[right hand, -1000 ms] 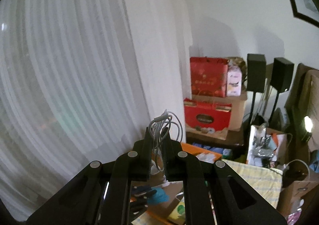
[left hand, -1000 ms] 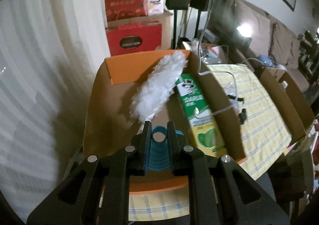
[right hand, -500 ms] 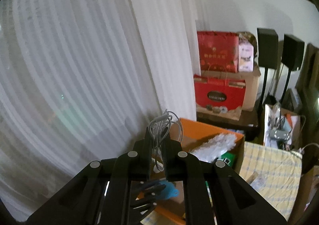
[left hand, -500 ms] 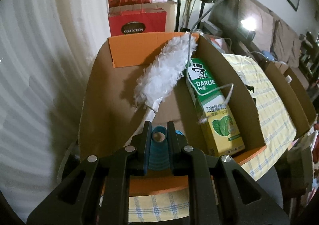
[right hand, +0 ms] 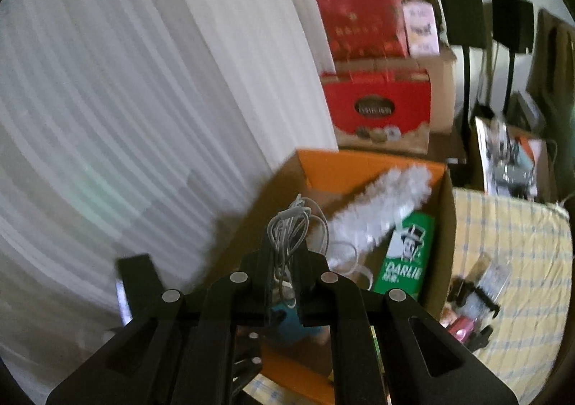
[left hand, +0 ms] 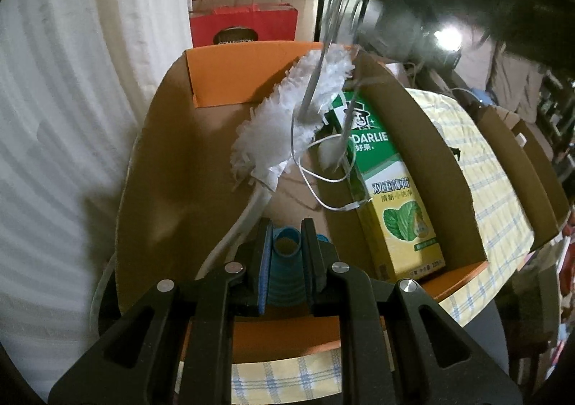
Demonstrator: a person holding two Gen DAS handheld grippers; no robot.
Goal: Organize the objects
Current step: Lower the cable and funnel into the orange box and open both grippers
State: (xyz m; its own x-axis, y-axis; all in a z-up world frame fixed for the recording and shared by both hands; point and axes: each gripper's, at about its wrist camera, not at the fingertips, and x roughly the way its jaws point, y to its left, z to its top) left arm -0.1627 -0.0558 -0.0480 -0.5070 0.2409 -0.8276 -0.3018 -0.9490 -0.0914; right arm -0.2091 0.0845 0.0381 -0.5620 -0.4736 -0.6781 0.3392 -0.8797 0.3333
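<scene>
Black jaws of the left gripper [left hand: 286,230] are pressed against a ribbed blue handle [left hand: 286,263], pinching it at the near edge of the cardboard box [left hand: 169,139]. A white shaft runs from this handle up into the box to the white duster [left hand: 293,117], whose fluffy head lies diagonally across the box floor, tip toward the far right corner.

Right gripper [right hand: 285,250]: jaws closed on a bundle of grey cable [right hand: 289,225]; several loops stand up above the fingertips. In the left wrist view the same tool appears as a dark, blurred mass at the top right, with the cable [left hand: 325,106] hanging from it. The lower strands drape over the duster head and curl on the box floor beside the toothpaste carton [left hand: 390,196].

Box contents: the green and yellow toothpaste carton, marked DARLIE, lies flat along the right-hand wall, just beside the duster. The box has brown inner walls and orange flaps, and it rests on a yellow checked tablecloth [left hand: 481,168]. Small items lie on the cloth to the right of the box; they are too blurred to identify.

Beyond the box: a white pleated curtain [right hand: 125,99] on the left, stacked red gift boxes [right hand: 373,81] on a brown carton, and two black speakers [right hand: 463,13] on stands against the wall.
</scene>
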